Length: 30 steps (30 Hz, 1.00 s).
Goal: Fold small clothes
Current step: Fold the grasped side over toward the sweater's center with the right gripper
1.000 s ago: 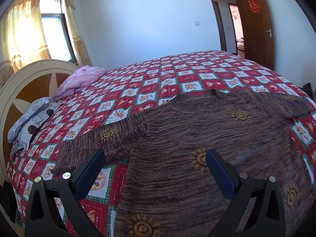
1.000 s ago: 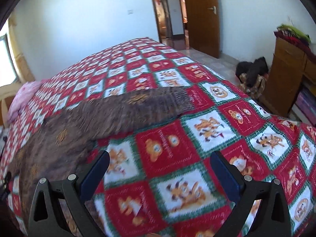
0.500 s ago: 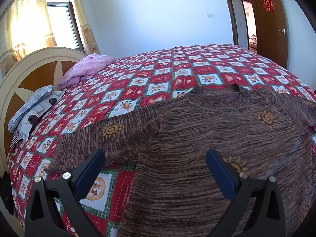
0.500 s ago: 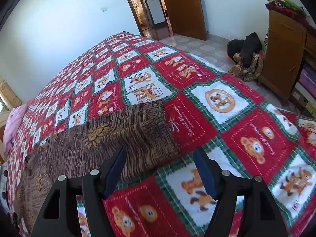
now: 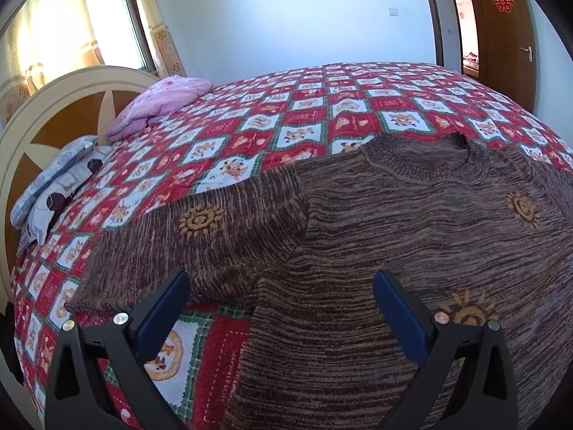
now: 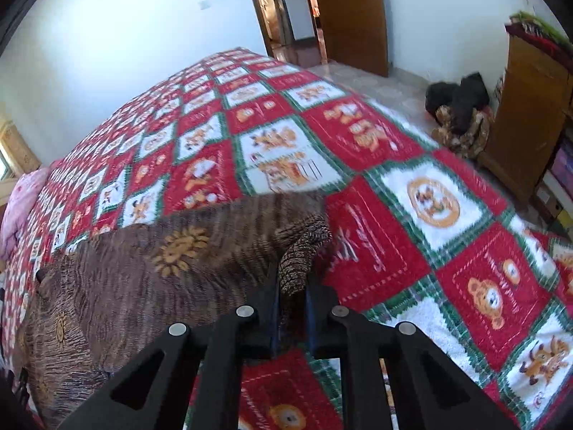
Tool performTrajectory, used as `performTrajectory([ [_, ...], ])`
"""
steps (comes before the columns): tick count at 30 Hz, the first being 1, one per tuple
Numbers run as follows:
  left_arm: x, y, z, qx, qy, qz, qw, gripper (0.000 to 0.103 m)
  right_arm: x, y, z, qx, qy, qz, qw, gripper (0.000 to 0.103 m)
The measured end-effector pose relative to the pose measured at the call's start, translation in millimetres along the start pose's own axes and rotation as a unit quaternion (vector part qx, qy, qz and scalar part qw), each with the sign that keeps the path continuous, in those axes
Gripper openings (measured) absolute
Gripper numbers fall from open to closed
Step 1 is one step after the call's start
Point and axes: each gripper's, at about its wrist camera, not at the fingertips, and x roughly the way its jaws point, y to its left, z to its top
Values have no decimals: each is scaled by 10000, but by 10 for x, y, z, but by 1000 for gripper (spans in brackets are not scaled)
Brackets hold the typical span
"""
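Observation:
A brown knitted sweater (image 5: 412, 233) with orange sun motifs lies flat on the red, white and green patchwork bedspread (image 5: 340, 107), collar pointing away. My left gripper (image 5: 281, 279) hovers open over the spot where the left sleeve (image 5: 200, 243) meets the body, with nothing between its blue pads. In the right wrist view the sweater (image 6: 143, 279) stretches off to the left. My right gripper (image 6: 293, 283) is closing, and its jaws pinch the bunched cuff of the right sleeve (image 6: 304, 247), which is lifted a little off the bedspread (image 6: 394, 186).
A pink quilt (image 5: 161, 102) and grey pillows (image 5: 57, 186) lie by the round headboard (image 5: 53, 107). Beyond the bed's right edge stand a wooden cabinet (image 6: 530, 107) and a dark pile (image 6: 458, 114) on the floor. A brown door (image 5: 501, 36) stands open.
My right gripper moved in on the right sleeve's end and closed on the cuff. My left gripper came lower and nearer to the left sleeve, still open.

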Motion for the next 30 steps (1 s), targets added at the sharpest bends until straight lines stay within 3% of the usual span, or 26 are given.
performTrajectory([
  [8,16,96,-64,-159,58,-22,9999,103,-326,576,120,-653,-493,186,9965,10],
  [15,40,198,-106,-339,127,-95,9993,103,-682,1268,113,-1325,-934,492,9855,9],
  [22,26,236,-140,-414,103,-214,9989,103,-910,1868,75,-1736,-1109,899,9744,9],
  [30,54,294,-187,-524,156,-305,9980,103,-982,2596,-227,-2387,-1099,1263,9565,9],
])
